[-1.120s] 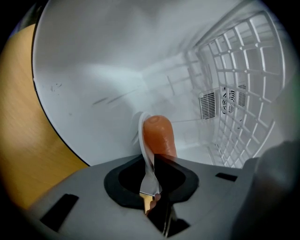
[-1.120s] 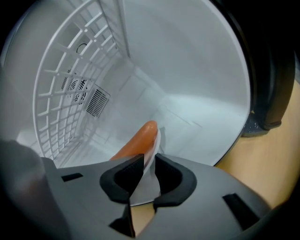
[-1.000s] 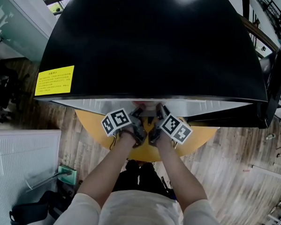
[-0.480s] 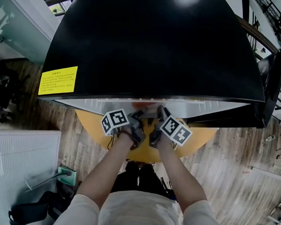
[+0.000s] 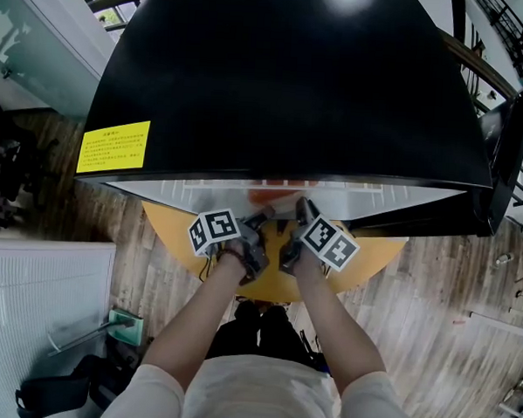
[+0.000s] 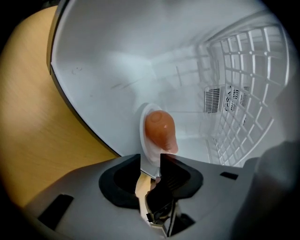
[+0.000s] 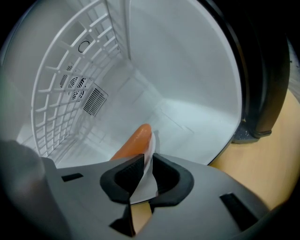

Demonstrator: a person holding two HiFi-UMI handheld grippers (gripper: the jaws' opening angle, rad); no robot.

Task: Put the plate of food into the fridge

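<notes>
Left gripper [image 6: 151,161]: released, jaws just opened wide, plate [image 6: 143,123] rim between them, unpressed
Right gripper [image 7: 146,164]: clenched on plate rim
Plate: with food [image 6: 160,132], inside fridge [image 5: 294,83] near front edge; white walls well apart, wire rack [image 6: 248,75] near
Label [image 5: 113,146]: yellow, print unreadable
Surface: yellow table [image 5: 168,234], wood floor [image 5: 449,301]

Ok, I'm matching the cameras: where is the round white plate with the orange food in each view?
Head view: only its orange food shows, centre, in the mouth of the black fridge.
Left gripper view: round white plate low centre, edge-on.
Right gripper view: low centre, edge-on.
Shared landmark: round yellow wooden table.
</notes>
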